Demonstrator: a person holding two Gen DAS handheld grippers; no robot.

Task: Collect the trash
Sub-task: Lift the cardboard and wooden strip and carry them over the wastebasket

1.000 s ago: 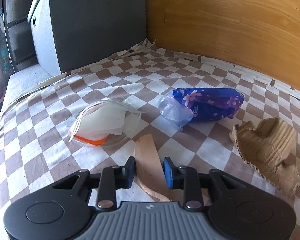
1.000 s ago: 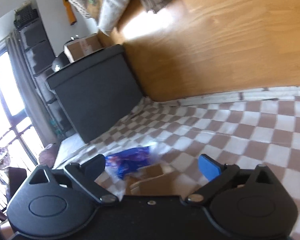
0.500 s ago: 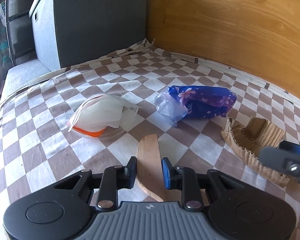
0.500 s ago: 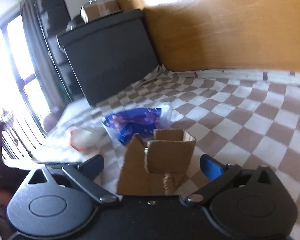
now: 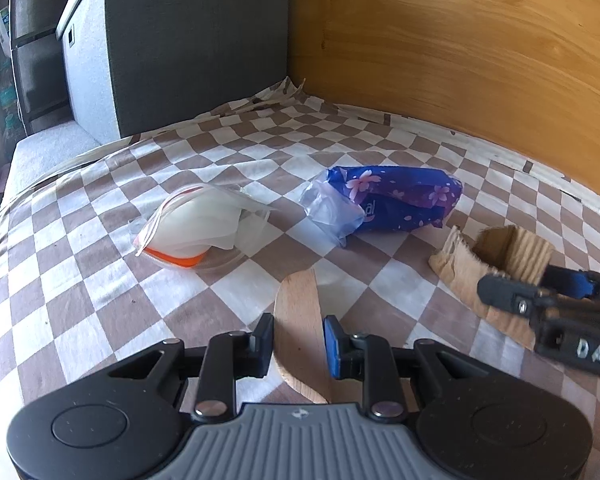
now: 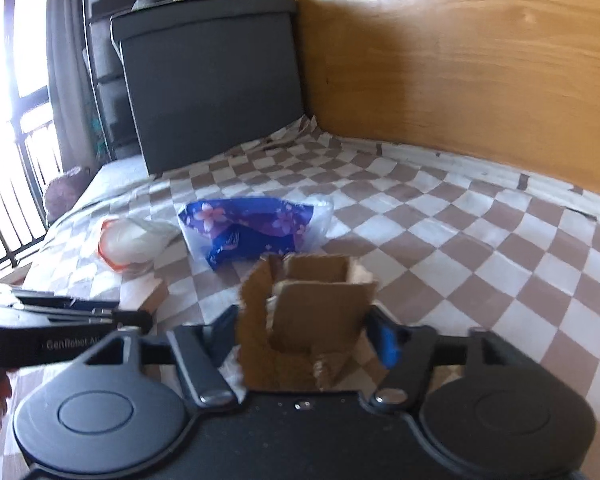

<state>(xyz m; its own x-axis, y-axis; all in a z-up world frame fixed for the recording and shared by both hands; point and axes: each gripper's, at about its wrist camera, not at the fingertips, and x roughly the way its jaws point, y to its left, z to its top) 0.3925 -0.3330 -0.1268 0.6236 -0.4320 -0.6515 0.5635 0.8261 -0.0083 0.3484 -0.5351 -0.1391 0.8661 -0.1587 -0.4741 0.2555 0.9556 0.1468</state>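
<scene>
My left gripper (image 5: 298, 344) is shut on a flat strip of brown card (image 5: 300, 312) that lies on the checkered cloth (image 5: 100, 280). My right gripper (image 6: 306, 334) is shut on a torn piece of corrugated cardboard (image 6: 312, 320), which also shows in the left wrist view (image 5: 496, 264) at the right. A blue flowered plastic wrapper (image 5: 392, 200) lies beyond both grippers and also shows in the right wrist view (image 6: 252, 232). A clear zip bag with an orange strip (image 5: 196, 228) lies to its left; it also shows in the right wrist view (image 6: 128, 244).
A dark grey box (image 5: 172, 48) stands at the back left of the cloth. A wooden panel (image 5: 460, 60) rises along the back and right. The cloth's left edge drops off towards a window with railings (image 6: 8, 160).
My right gripper came down around the corrugated cardboard and closed on it. My left gripper stayed closed on the brown card strip and barely moved.
</scene>
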